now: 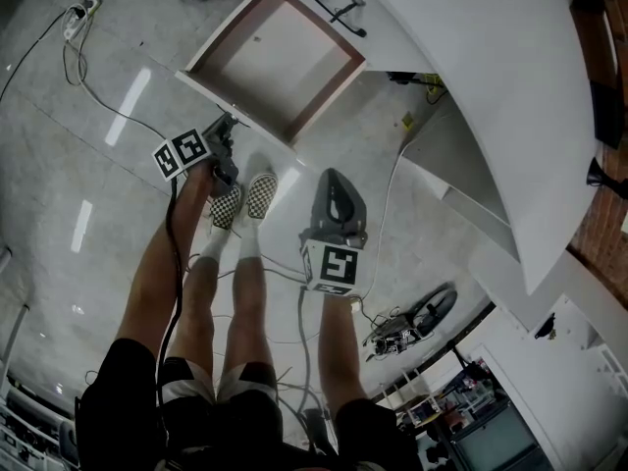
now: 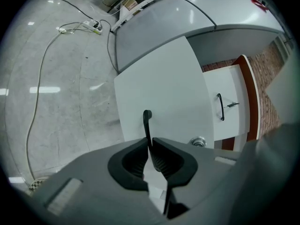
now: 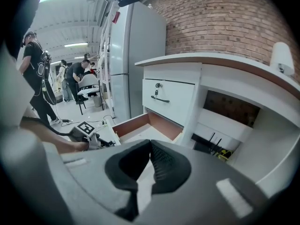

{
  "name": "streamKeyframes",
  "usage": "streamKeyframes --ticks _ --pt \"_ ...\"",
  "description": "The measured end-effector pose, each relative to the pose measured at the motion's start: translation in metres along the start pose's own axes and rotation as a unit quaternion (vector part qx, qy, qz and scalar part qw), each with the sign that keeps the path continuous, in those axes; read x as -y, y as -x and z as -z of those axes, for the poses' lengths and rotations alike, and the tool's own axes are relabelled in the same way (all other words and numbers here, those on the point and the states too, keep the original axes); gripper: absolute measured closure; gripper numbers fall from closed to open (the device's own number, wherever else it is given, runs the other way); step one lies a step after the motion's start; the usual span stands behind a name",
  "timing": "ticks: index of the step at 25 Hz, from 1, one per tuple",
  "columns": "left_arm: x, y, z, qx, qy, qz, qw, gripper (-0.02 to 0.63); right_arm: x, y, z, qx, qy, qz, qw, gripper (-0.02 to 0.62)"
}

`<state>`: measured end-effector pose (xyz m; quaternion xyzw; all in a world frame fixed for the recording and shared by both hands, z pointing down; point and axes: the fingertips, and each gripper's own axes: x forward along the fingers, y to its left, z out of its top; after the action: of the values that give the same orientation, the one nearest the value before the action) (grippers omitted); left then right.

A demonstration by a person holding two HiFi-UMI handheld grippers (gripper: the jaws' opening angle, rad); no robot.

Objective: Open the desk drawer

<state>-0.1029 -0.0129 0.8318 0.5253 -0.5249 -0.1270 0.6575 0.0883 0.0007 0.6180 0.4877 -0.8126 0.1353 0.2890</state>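
Black shorts (image 1: 147,400) and two bare legs (image 1: 235,302) fill the bottom of the head view, ending in checkered shoes (image 1: 245,199) on the shiny gray floor (image 1: 98,165). Just past the shoes, the left gripper (image 2: 150,144) has its ribbed black pads squeezed shut on the thin black handle (image 2: 146,121) of the drawer (image 1: 329,96). Holding it that tight looks like the way to pull the drawer without slipping. Right of the middle in the head view, the right gripper (image 3: 150,146) hangs in the air with its pads together and nothing between them, so it seems to be just waiting. Farther up, in the upper middle of the head view, the drawer is slid far out of the smooth white desk (image 1: 491,86). It is a flat box, brown on the inside walls, with a pale bare bottom. Above it, a second drawer handle (image 1: 339,10) is a curved black bar. A white cable (image 1: 74,57) curls on the floor at the upper left.
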Motion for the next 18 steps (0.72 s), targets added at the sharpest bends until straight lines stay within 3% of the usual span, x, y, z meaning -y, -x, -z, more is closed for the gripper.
streamKeyframes --ticks 7,8,11,13,18 --pt "-0.003 0.001 0.000 -0.009 -0.001 -0.012 0.9999 0.548 0.003 0.002 -0.007 -0.002 0.003 0.004 1.000 0.591" --pt "-0.004 0.004 0.001 -0.011 0.000 -0.014 0.9998 0.526 0.003 0.002 -0.008 -0.002 0.004 0.003 1.000 0.591" --pt "-0.012 0.014 0.001 -0.014 0.005 -0.021 0.9997 0.368 0.005 0.001 -0.014 -0.002 0.006 0.004 1.000 0.591" --pt "-0.016 0.022 -0.001 -0.015 0.004 -0.024 0.9996 0.299 0.005 -0.001 -0.020 -0.003 0.007 0.005 1.000 0.591" --pt "-0.012 0.037 -0.009 -0.020 -0.027 -0.037 0.9987 0.288 0.003 -0.001 -0.036 0.008 0.011 0.007 1.000 0.591"
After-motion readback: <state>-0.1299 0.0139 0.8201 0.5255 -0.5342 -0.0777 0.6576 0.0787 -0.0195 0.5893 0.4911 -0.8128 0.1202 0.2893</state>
